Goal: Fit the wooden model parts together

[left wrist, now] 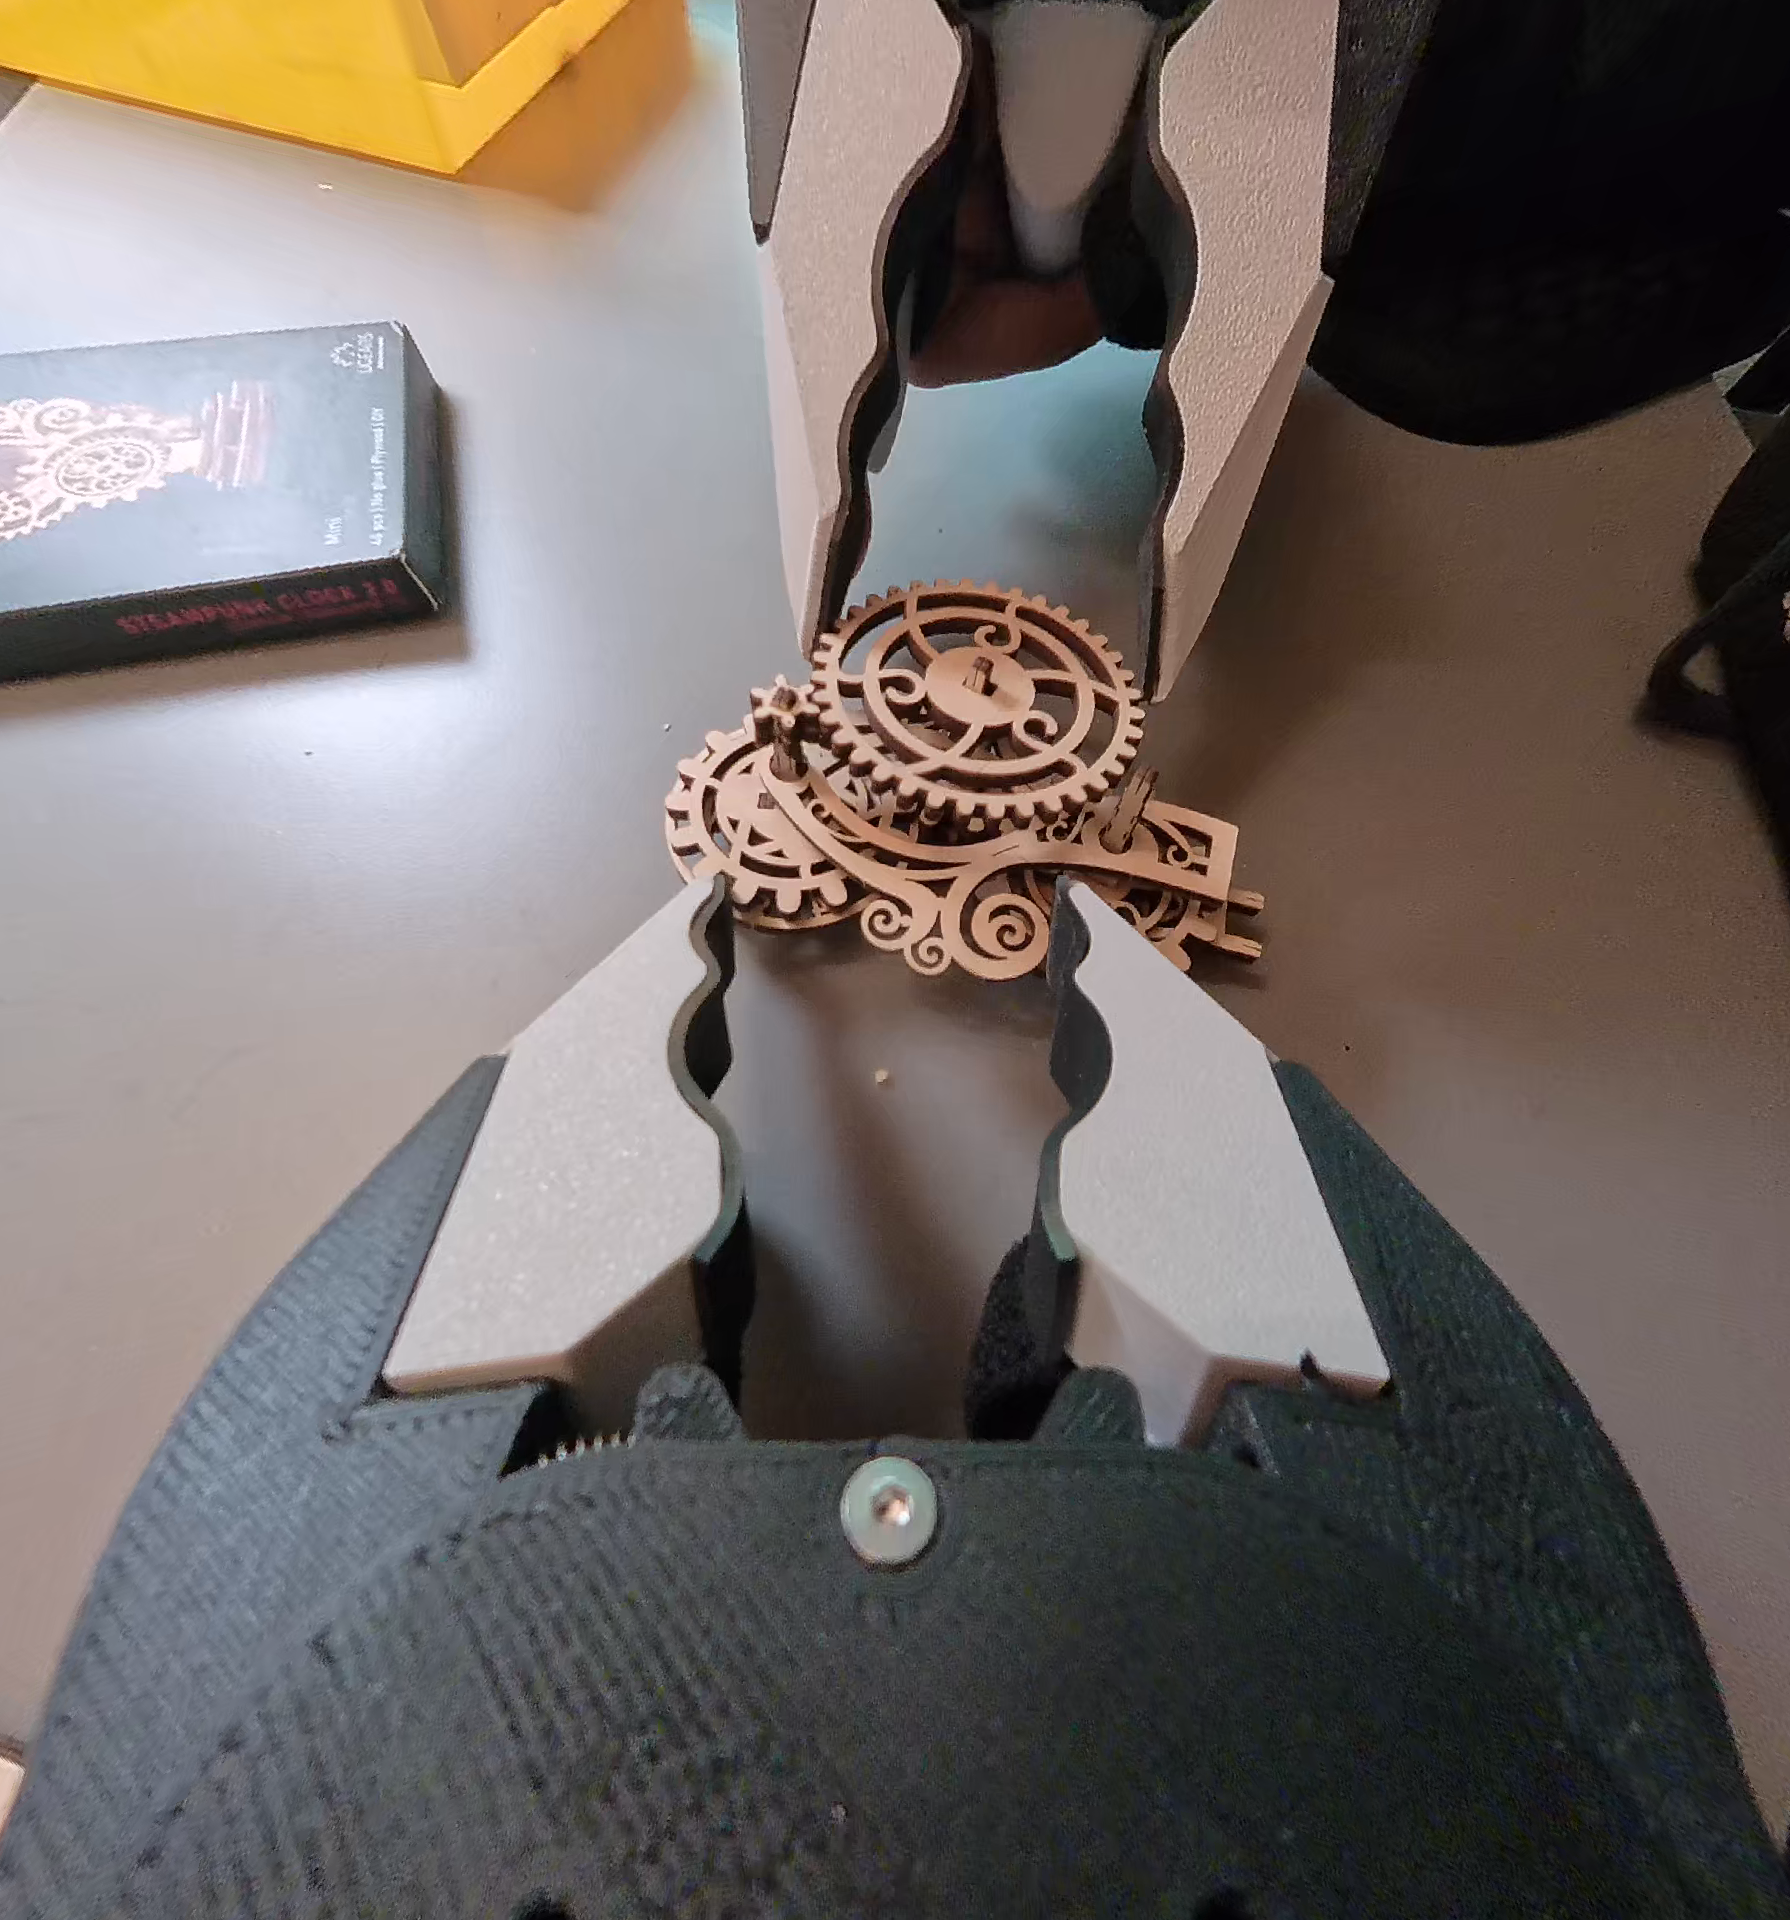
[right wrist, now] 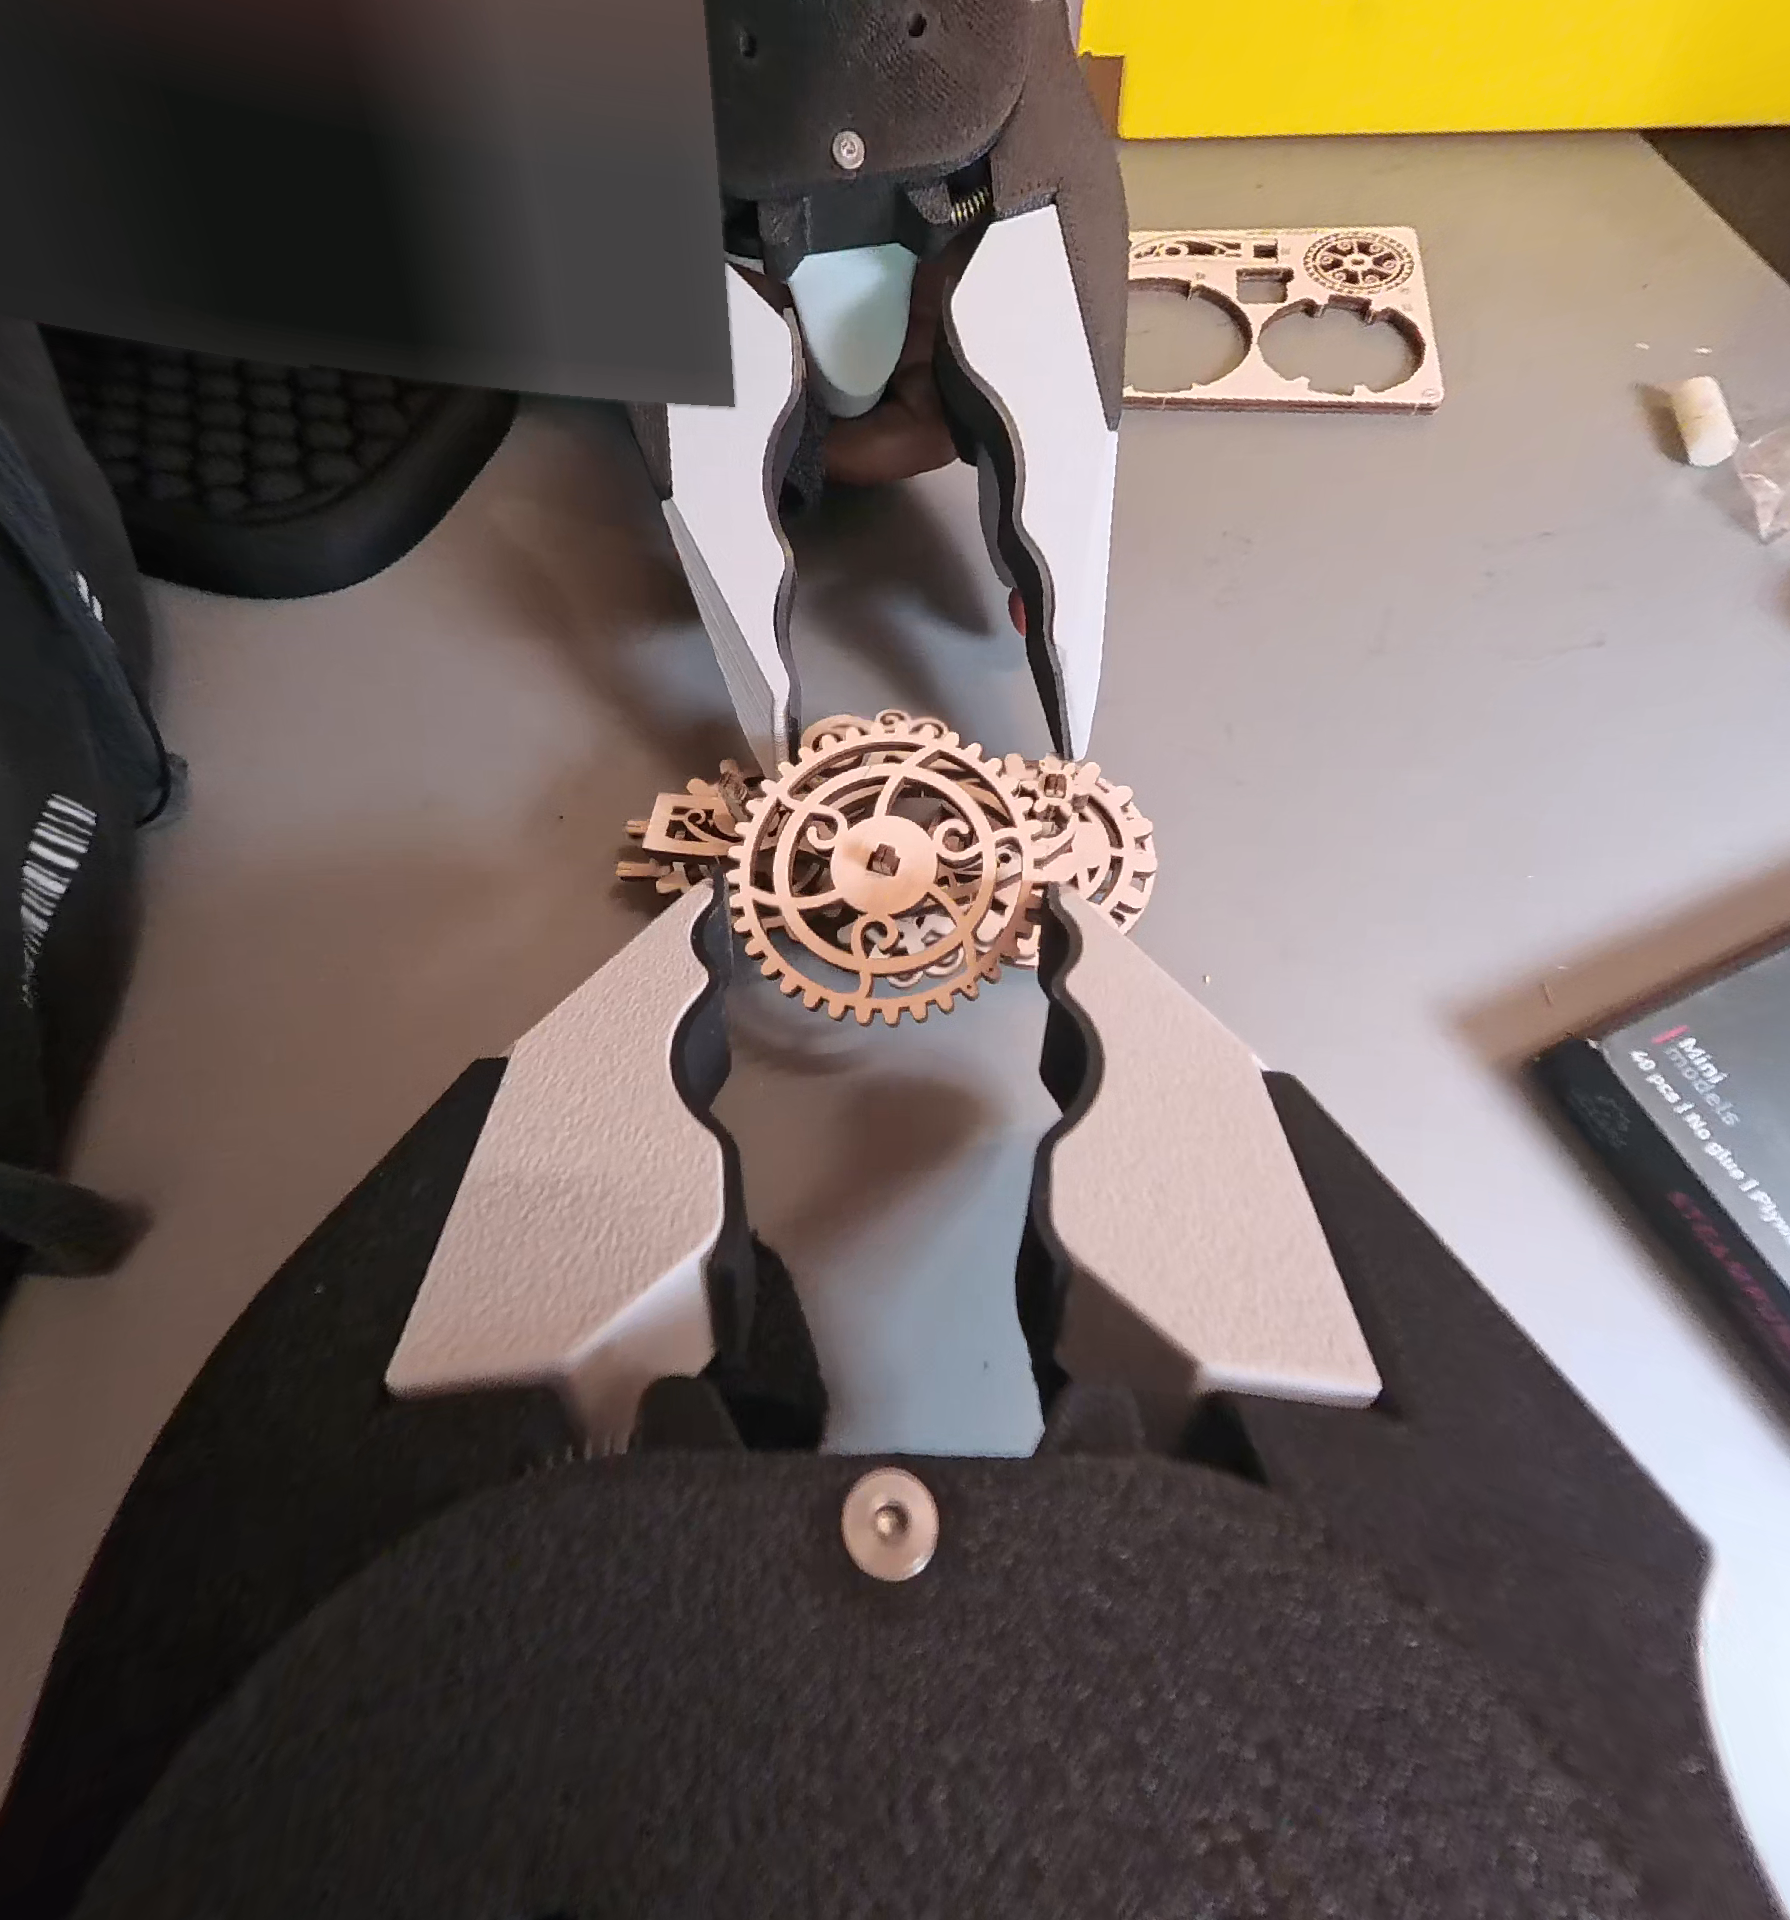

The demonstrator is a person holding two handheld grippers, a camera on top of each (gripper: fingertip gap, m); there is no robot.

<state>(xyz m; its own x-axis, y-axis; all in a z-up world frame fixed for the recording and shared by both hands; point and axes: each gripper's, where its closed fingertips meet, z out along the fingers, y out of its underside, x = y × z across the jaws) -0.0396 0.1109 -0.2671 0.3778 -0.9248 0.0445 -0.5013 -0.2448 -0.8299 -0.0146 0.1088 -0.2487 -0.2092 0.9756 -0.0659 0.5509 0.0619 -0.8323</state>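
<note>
**Big gear over the base, both grippers closing in**

On the grey tabletop (left wrist: 247,935) sits the wooden model (left wrist: 958,821), its big gear (right wrist: 886,883) riding on top. Left gripper (left wrist: 886,904) brackets the model's near edge, fingers apart; right gripper (right wrist: 886,914) flanks the gear, fingers apart too. Best play, I'd say: steady the base, press the gear down squarely. Box (left wrist: 174,499) lies well off from the model.

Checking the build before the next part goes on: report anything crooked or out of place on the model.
The large gear sits tilted on the wooden model, its near edge in the right wrist view lifted, not flat on the base. No breakage shows.
</note>
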